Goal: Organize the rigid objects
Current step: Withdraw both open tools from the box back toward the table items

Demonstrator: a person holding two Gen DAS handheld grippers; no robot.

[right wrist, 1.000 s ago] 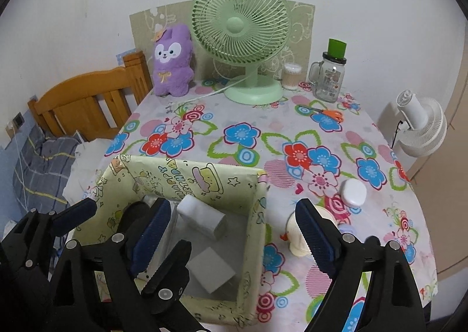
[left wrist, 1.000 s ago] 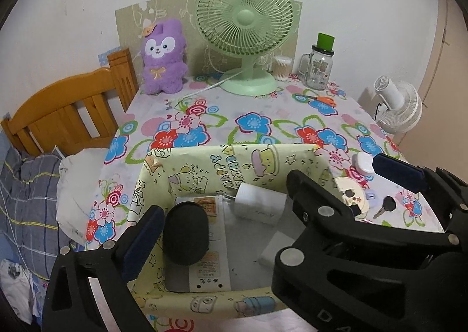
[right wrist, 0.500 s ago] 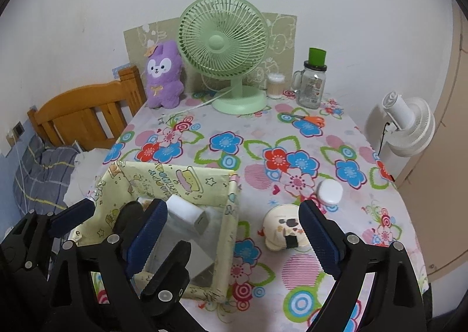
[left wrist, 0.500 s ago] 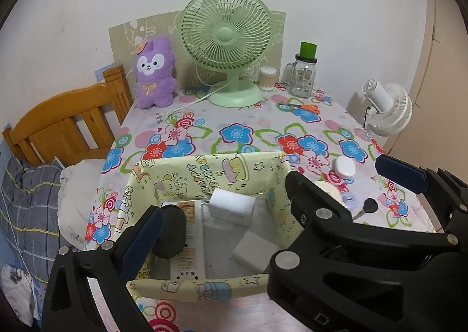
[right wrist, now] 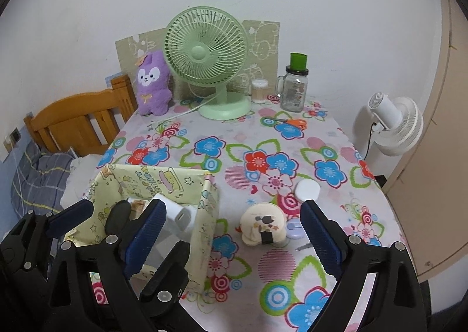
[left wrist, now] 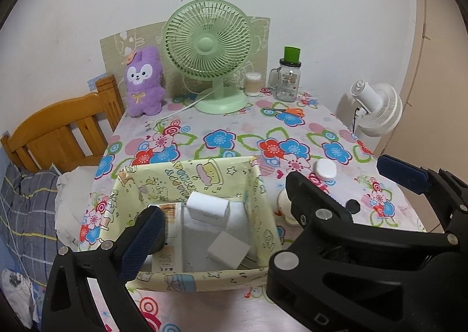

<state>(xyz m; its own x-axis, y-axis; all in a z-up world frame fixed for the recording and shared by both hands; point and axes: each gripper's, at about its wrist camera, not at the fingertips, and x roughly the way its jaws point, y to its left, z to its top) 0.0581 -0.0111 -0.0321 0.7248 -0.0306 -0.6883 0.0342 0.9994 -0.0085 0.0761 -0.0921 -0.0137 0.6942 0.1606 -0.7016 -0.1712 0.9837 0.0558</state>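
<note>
A yellow cartoon-print box (left wrist: 187, 177) (right wrist: 209, 215) stands on the floral table near the front left. It holds a white charger (left wrist: 207, 210), a white cube (left wrist: 228, 248), a flat printed pack (left wrist: 169, 232) and a black oval thing (right wrist: 117, 216). My left gripper (left wrist: 263, 215) is open and empty above the box. My right gripper (right wrist: 234, 238) is open and empty, held above a cream round toy (right wrist: 263, 226). A white round case (right wrist: 306, 190), a small lilac disc (right wrist: 294, 228) and a key (right wrist: 304, 245) lie beside the toy.
A green fan (right wrist: 207, 51), a purple plush (right wrist: 153, 83), a cotton-swab jar (right wrist: 259, 90), a glass mug with a green lid (right wrist: 295, 86) and orange scissors (right wrist: 289, 122) stand at the back. A white fan (right wrist: 395, 124) is off the right edge, a wooden headboard (right wrist: 76, 121) at left.
Both grippers have pulled back and up from the box, so more of the table shows. The black oval thing stays in the box. The right gripper now frames the cream toy.
</note>
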